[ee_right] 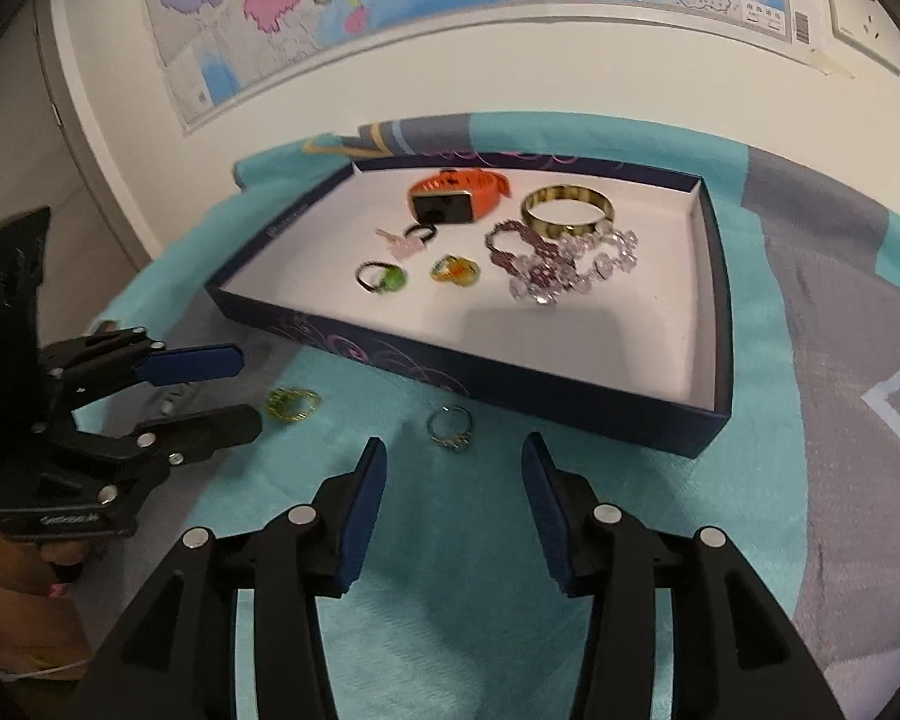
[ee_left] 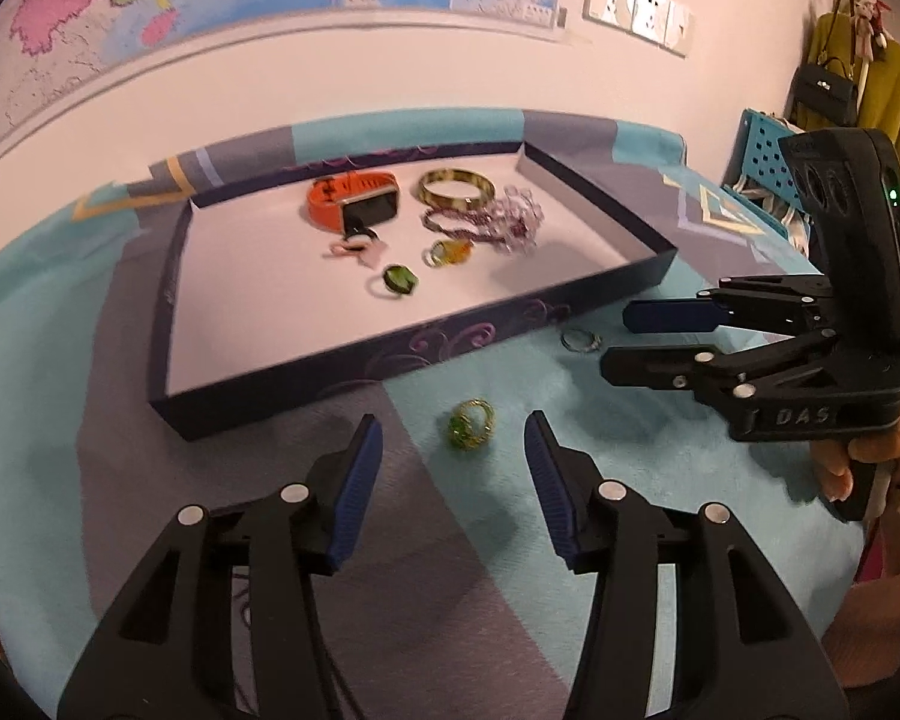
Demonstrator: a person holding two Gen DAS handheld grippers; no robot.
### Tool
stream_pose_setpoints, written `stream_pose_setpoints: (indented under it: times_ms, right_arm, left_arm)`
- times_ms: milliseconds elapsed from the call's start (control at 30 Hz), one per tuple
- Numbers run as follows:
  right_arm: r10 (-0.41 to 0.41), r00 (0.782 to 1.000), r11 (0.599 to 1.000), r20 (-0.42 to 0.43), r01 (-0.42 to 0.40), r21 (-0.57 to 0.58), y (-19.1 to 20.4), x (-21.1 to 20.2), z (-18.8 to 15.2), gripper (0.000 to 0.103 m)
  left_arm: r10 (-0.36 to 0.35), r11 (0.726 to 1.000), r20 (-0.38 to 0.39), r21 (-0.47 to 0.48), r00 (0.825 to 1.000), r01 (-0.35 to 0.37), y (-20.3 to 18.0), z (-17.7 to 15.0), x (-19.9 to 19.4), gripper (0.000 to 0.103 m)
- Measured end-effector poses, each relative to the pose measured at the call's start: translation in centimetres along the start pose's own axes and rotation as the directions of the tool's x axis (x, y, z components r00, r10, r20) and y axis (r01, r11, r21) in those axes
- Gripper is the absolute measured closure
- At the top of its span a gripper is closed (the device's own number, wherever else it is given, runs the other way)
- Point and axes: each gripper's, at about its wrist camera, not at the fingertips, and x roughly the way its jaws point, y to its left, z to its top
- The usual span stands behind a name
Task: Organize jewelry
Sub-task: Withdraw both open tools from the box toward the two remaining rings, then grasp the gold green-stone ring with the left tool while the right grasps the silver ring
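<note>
Cloth: turquoise and grey blanket (ee_left: 510, 540) covers the surface under everything.
Tray: a shallow dark blue box (ee_left: 354, 354) with purple swirls on its wall and a white floor sits on the blanket near the wall.
In the tray: an orange watch (ee_right: 456, 195), a gold bangle (ee_right: 567, 213), a heap of purple and clear bead bracelets (ee_right: 561, 267), a green-stone ring (ee_right: 381, 277), an orange-stone ring (ee_right: 456, 270) and a small pink piece (ee_right: 402, 243) beside a dark ring.
Outside the tray, left: a gold ring with green stones (ee_left: 471, 423) lies on the blanket just in front of the box's near wall.
Outside the tray, right: a silver ring (ee_right: 450, 427) lies on the blanket, also close to the near wall, well apart from the gold one.
Left gripper (ee_left: 453, 459): jaws parted about halfway, nothing between the blue pads; the gold ring lies just ahead of the tips, untouched.
Right gripper (ee_right: 453, 477): jaws likewise about half apart and empty; the silver ring lies just beyond the tips, in line with the gap.
Hands: fingers (ee_left: 870, 456) wrap the right gripper's handle.
Wall: a coloured map (ee_right: 390, 0) and white sockets (ee_left: 636, 6) hang behind.
</note>
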Motion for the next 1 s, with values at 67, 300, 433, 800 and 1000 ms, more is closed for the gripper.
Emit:
stream_pose_setpoints:
  times_ms: [67, 300, 433, 800, 1000]
  right_arm:
    - [0.012, 1.0, 1.0, 0.006, -0.012, 0.011, -0.1, 0.0, 0.0, 0.056]
    - [-0.002, 1.0, 1.0, -0.002, 0.002, 0.012, -0.2, 0.3, 0.0, 0.055]
    - [-0.019, 1.0, 1.0, -0.007, 0.019, -0.013, 0.4, 0.4, 0.1, 0.052]
    - [-0.051, 0.999, 0.998, -0.012, 0.051, -0.044, 1.0, 0.6, 0.2, 0.051]
    - [-0.053, 0.999, 0.998, -0.013, 0.052, -0.041, 1.3, 1.0, 0.7, 0.058]
  left_arm:
    - [-0.005, 1.0, -0.011, -0.003, 1.0, 0.005, -0.2, 0.0, 0.4, 0.054]
    - [-0.014, 1.0, -0.062, -0.022, 0.998, 0.012, -0.2, 0.6, 2.0, 0.062]
    - [0.006, 1.0, -0.068, 0.004, 0.998, -0.006, -0.9, 0.7, 2.2, 0.063]
    - [-0.014, 0.999, -0.064, -0.043, 0.998, 0.011, -0.8, 0.4, 2.0, 0.091]
    - [-0.03, 0.996, -0.057, -0.081, 0.998, 0.025, -0.3, 0.3, 1.8, 0.091]
